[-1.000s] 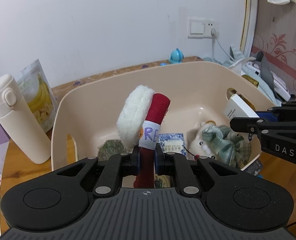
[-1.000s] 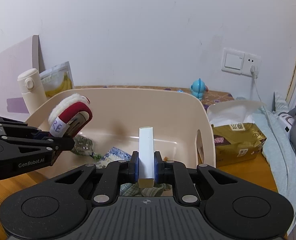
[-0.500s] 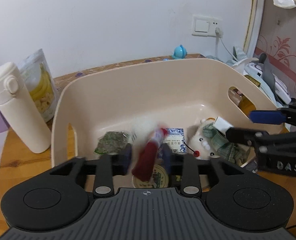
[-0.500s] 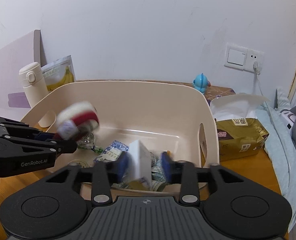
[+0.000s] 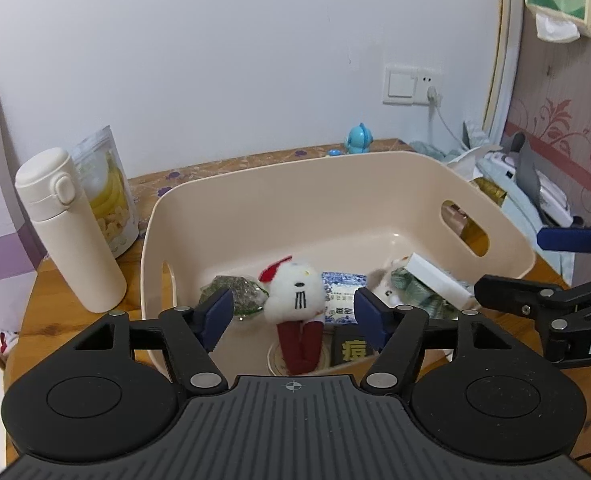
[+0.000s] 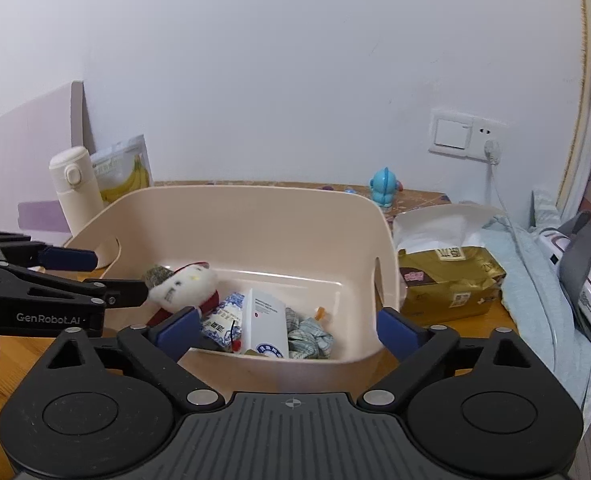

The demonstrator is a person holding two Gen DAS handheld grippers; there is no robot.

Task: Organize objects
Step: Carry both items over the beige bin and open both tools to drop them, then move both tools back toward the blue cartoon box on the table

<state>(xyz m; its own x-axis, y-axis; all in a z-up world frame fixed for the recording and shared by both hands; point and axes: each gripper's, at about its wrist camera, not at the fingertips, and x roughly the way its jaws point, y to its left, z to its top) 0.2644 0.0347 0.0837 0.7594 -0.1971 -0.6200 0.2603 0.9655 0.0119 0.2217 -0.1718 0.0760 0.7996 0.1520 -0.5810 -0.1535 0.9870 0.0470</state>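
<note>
Inside the beige bin (image 5: 507, 248), plush doll (image 5: 295, 296) and white box (image 6: 265, 320) lie released; left gripper (image 5: 291, 316) and right gripper (image 6: 287, 330) have just been opening, both empty. Withdraw toward six o'clock, clearing the rim.

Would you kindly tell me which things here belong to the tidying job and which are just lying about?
Part of the job:
beige bin
plush toy
white box

Lying about:
flask
banana snack bag
blue figurine
tissue pack

One basket (image 5: 375, 184), two plush toys (image 5: 295, 296)
</note>
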